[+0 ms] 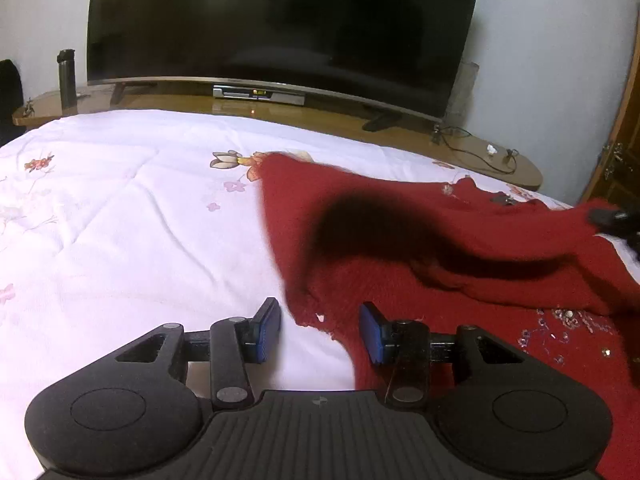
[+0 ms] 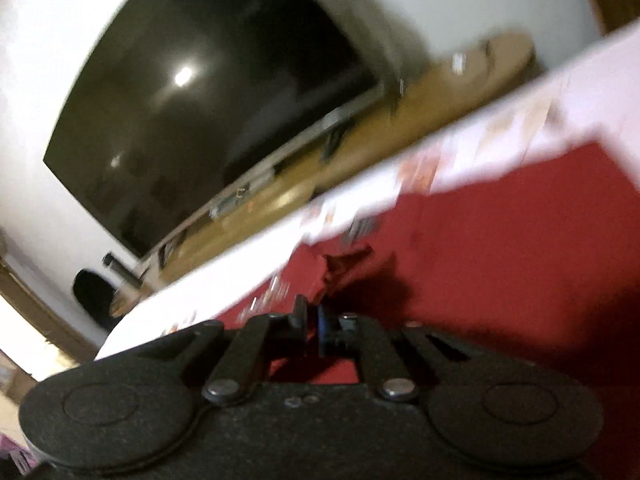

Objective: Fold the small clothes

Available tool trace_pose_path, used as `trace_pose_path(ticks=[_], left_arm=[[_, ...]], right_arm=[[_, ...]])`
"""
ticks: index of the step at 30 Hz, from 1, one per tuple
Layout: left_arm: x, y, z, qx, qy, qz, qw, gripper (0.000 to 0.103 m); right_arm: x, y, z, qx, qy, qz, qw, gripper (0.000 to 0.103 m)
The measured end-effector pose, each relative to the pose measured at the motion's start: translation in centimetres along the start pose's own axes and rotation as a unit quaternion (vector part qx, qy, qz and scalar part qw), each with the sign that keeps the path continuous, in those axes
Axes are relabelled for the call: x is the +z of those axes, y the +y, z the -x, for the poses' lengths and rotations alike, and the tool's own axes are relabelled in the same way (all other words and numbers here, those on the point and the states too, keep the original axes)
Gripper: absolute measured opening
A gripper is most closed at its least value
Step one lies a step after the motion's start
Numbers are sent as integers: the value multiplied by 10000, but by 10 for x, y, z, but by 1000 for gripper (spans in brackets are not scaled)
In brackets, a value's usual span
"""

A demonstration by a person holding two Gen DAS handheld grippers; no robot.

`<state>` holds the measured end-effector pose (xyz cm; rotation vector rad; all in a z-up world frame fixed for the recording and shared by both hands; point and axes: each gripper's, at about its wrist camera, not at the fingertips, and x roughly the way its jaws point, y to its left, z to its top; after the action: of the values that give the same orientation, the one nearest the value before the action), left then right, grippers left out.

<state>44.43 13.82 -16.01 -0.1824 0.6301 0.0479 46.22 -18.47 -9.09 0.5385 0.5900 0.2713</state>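
A red knitted garment (image 1: 512, 236) lies spread over the right half of a white flowered bed sheet (image 1: 120, 220). Its beaded front (image 1: 568, 320) shows near my left gripper (image 1: 320, 330). That gripper is open; the garment's ragged lower corner lies between its blue pads, and neither pad presses on it. At the far right a fold of the garment rises to my right gripper (image 1: 610, 216). In the blurred right wrist view the right gripper (image 2: 314, 322) is shut, with bunched red garment (image 2: 500, 240) at its fingertips.
Beyond the bed stands a long wooden TV stand (image 1: 180, 102) with a large dark television (image 1: 280, 20), a set-top box (image 1: 258, 94), a dark bottle (image 1: 67, 76) at the left and cables (image 1: 480, 152) at the right. A wooden door (image 1: 624, 152) is at the far right.
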Motion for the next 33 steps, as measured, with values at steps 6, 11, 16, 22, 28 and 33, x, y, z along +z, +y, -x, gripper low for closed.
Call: trace_pose_path(ticks=[6,11,16,22,28,33], left_arm=[[8,1,1,-84,62,-44,9999,20],[12,-1,4,-216,-7,-45,9998,5],[10,3,-4,-165,74,157,9997,4],[10,0,-5,-128,103,30,9999,4],[16,9,2,-394,228,-126,9989,19],[34,31,37,-490,-506,-332,9970,48]], right_arm=[[27,-45,49,-674,-256,386,9966,5],[26,-60,56,-740,-30,493,9960,6],[22,-56,62,-726,-136,668,9950,6],[17,-72,56,-1095,-103,688,9916,5],[8,-88,38,-1267,237,844,9881,4],[19,-86,61,-1325,-115,1191,9839,25]])
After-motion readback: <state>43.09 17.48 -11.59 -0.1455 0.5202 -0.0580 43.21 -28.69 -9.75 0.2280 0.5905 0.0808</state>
